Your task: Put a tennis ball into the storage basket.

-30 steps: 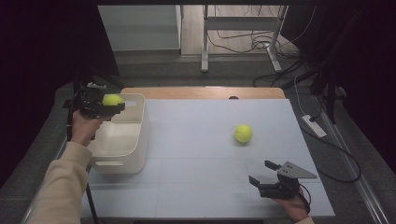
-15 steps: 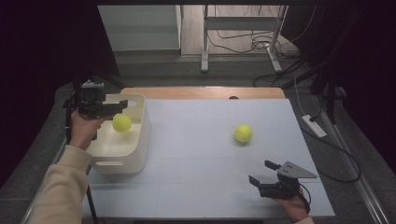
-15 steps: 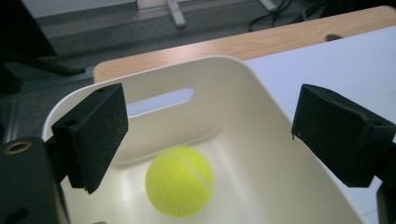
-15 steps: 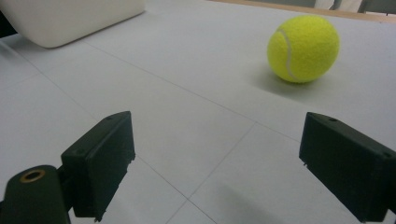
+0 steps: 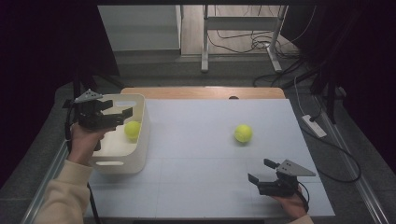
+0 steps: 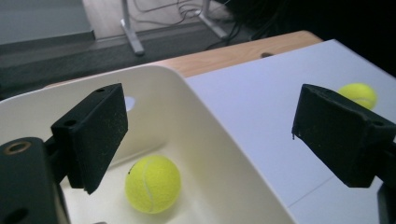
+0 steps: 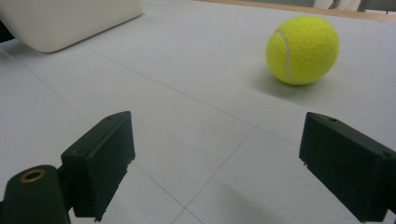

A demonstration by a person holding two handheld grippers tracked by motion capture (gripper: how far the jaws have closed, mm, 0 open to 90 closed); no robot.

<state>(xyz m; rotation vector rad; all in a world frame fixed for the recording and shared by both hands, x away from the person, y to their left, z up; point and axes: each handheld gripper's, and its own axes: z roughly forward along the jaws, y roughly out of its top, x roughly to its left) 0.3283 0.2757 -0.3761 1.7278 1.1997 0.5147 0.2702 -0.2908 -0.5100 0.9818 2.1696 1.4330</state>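
One yellow tennis ball (image 5: 132, 129) (image 6: 152, 184) lies inside the white bin (image 5: 112, 163) (image 6: 187, 84) at the table's left. Above the bin's left side, my left gripper (image 5: 120, 115) (image 6: 219, 126) is open; its jaws have just been opening and nothing is between them. A second tennis ball (image 5: 243, 133) (image 6: 357, 93) (image 7: 302, 49) rests on the white tabletop right of centre. My right gripper (image 5: 259, 171) (image 7: 224, 154) sits low near the front right edge, open and empty, pointing toward that ball from a distance.
The white table (image 5: 201, 154) has a wooden strip (image 5: 205, 92) along its far edge. The bin's corner (image 7: 70, 18) shows far off in the right gripper view. Cables and a power strip (image 5: 313, 126) lie on the floor to the right.
The ball that was held in my left gripper dropped out and now lies in the bin. The left gripper opened and drew back to the left. The right gripper stayed put.
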